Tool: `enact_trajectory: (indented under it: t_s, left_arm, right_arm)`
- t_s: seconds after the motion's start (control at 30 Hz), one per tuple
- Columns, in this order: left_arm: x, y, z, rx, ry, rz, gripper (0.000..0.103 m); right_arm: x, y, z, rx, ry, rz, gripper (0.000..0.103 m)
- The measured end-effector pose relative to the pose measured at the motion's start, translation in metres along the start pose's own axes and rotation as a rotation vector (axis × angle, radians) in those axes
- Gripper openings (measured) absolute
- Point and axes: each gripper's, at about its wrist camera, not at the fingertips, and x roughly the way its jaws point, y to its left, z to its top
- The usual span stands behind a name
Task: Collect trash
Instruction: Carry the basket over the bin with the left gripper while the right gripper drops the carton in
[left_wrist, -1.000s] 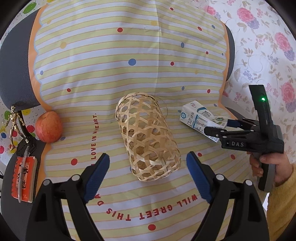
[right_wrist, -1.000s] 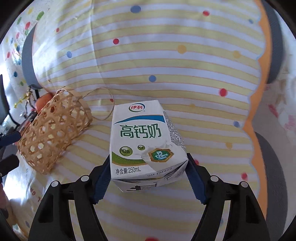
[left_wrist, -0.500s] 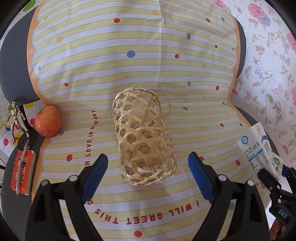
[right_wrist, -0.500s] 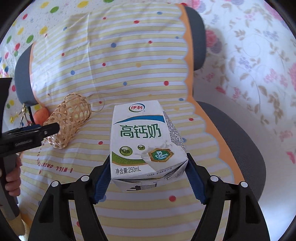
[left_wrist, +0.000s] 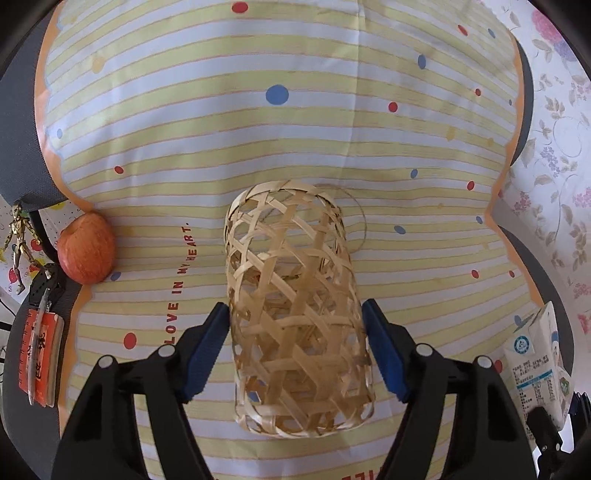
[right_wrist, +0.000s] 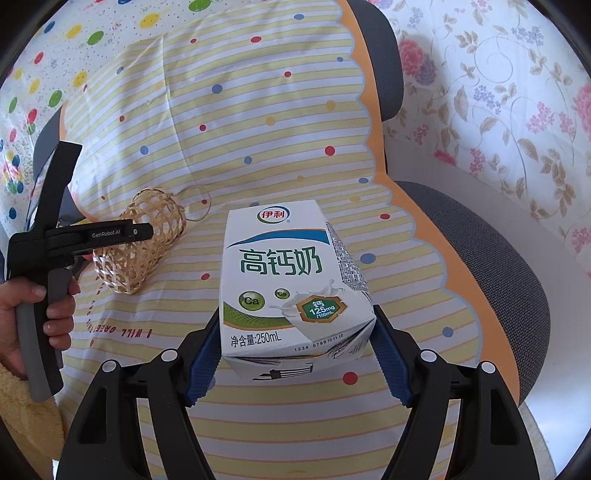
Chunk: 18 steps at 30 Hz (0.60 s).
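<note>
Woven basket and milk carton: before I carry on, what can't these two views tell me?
- Woven basket, left wrist view: lies on its side; the weave hides whether anything is inside, and whether the left gripper pads press it.
- Milk carton, right wrist view: clamped in the right gripper; full or empty unknowable.
- Red booklet, left wrist view: print too small.

Left tongs (left_wrist: 295, 350) astride bamboo basket (left_wrist: 295, 314), seemingly touching both sides.

A grey fabric office chair (right_wrist: 480, 251) stands draped with a yellow-and-white striped cloth dotted in red and blue (right_wrist: 258, 110). Behind it hangs a white floral-patterned sheet (right_wrist: 498, 92), and to the left a white sheet with coloured polka dots (right_wrist: 55, 55). Soft daylight falls evenly.
</note>
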Motion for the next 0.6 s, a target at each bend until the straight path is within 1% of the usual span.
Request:
enact_trajectory:
  t_s: [0.17,0.4,0.47,0.6]
  left_arm:
    - [-0.043,-0.008,-0.029,0.059,-0.106,-0.09,0.07]
    - [-0.111,-0.011,-0.076,0.085,-0.167,-0.244,0.07]
    - [-0.124,-0.02,-0.087,0.106,-0.174,-0.289,0.07]
    - [-0.143,-0.043,-0.11,0.181,-0.193,-0.32,0.07]
  right_arm:
    - [-0.015,0.001,-0.003,0.001,-0.023,-0.004,0.075]
    - [-0.061,0.007,-0.012,-0.002,-0.066,-0.017,0.075]
    - [-0.077,0.007,-0.016,-0.004,-0.079,-0.034,0.075]
    - [-0.109,0.002,-0.034,0.004,-0.085,-0.088,0.075]
